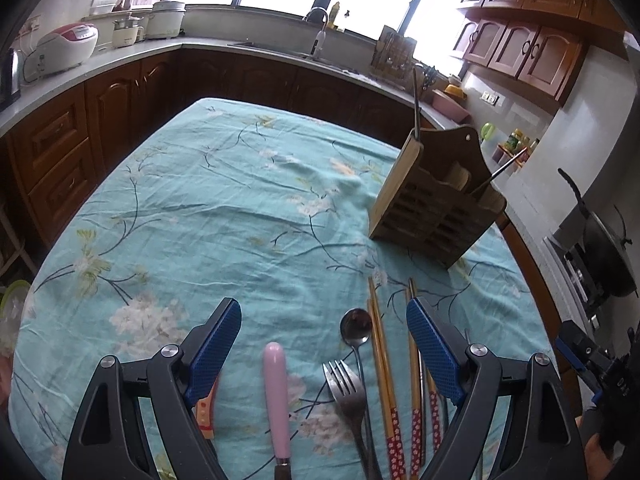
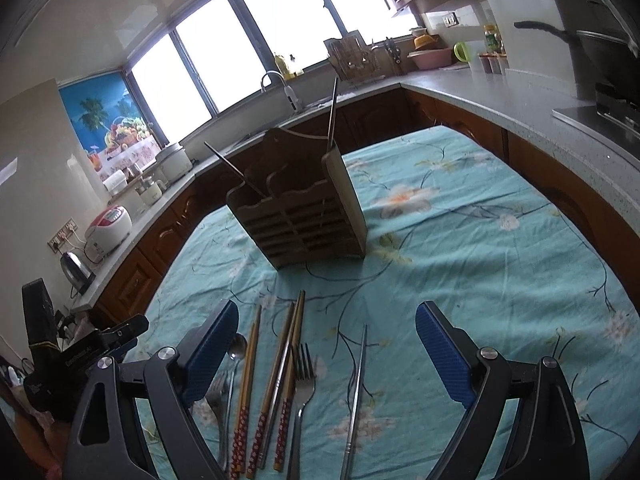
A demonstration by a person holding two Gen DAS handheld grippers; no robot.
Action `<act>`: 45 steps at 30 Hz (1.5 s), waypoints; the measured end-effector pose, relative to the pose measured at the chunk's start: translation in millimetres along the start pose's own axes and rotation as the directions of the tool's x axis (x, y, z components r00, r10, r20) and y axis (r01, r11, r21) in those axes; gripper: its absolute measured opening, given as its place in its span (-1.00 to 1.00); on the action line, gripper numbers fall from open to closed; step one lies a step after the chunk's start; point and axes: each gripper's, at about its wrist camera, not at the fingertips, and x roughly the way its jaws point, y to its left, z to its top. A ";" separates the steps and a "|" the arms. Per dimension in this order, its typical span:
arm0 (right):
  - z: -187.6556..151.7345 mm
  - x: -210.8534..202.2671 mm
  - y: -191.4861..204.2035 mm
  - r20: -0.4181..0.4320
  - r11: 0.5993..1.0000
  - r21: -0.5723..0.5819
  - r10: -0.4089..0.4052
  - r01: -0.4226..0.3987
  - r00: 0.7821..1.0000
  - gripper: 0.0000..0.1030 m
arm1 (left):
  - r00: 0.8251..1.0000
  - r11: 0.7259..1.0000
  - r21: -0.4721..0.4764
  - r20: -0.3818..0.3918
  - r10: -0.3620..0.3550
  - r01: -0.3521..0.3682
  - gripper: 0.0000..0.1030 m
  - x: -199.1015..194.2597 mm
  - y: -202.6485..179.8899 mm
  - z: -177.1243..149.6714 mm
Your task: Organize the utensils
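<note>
Two grippers here, both with fingers spread wide and grasping nothing. The left gripper hovers over a pink-handled knife, a fork and a spoon lying on the floral-clothed counter. The right gripper hangs above a second fork, wooden chopsticks and a metal chopstick. The wooden utensil holder stands upright further back, a couple of thin rods poking out.
</note>
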 end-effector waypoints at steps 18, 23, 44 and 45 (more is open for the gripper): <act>-18.0 55.3 -4.0 -0.185 0.993 -0.083 -0.097 0.082 0.978 0.38 | 0.988 0.992 0.123 -0.142 0.057 -0.039 0.51 78.4 -38.1 23.5; -21.0 74.0 -10.0 -0.242 0.991 -0.093 -0.118 0.098 0.963 0.11 | 0.979 0.986 0.168 -0.199 0.049 -0.015 0.34 112.3 -50.6 31.9; -36.0 107.6 1.4 -0.282 0.937 -0.299 -0.270 0.183 0.921 -0.56 | 0.945 0.952 0.306 -0.313 0.097 0.004 -0.80 194.3 -84.5 29.7; -36.3 107.5 2.3 -0.279 0.934 -0.307 -0.273 0.184 0.921 -0.71 | 0.944 0.953 0.303 -0.318 0.092 0.009 -0.84 192.8 -84.2 30.5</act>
